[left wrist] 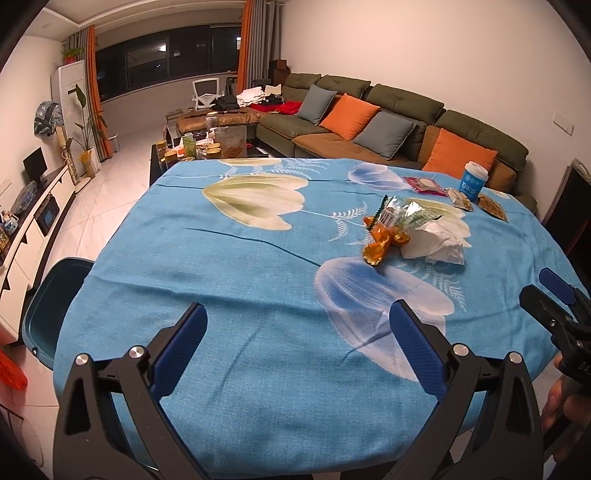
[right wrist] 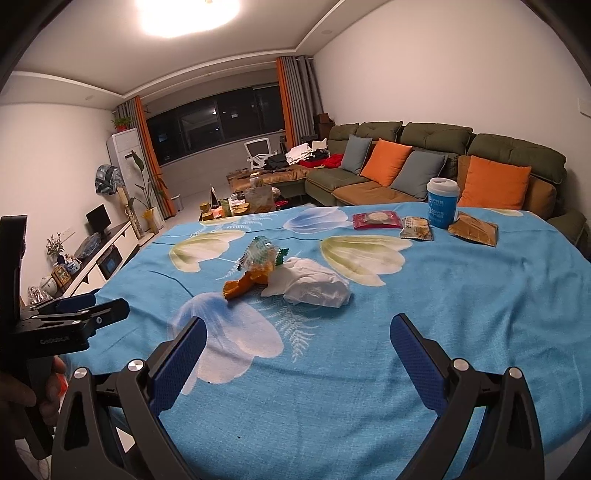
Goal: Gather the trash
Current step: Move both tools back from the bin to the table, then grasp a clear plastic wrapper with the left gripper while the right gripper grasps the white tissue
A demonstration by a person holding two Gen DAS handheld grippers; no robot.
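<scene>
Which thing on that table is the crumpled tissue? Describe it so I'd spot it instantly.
Start at the table's blue flowered cloth. Near its middle sits a small pile of litter; the crumpled tissue is the pile's right-hand part. It alone is plain white and soft, touching the shiny orange wrapper and clear crinkly wrapper.

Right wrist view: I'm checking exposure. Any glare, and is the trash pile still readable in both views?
Right wrist view: ceiling lamp blown out white, but crumpled tissue and orange wrapper stay readable. Left wrist view: no lamp glare, tissue clear; fisheye bends the table edge.
</scene>
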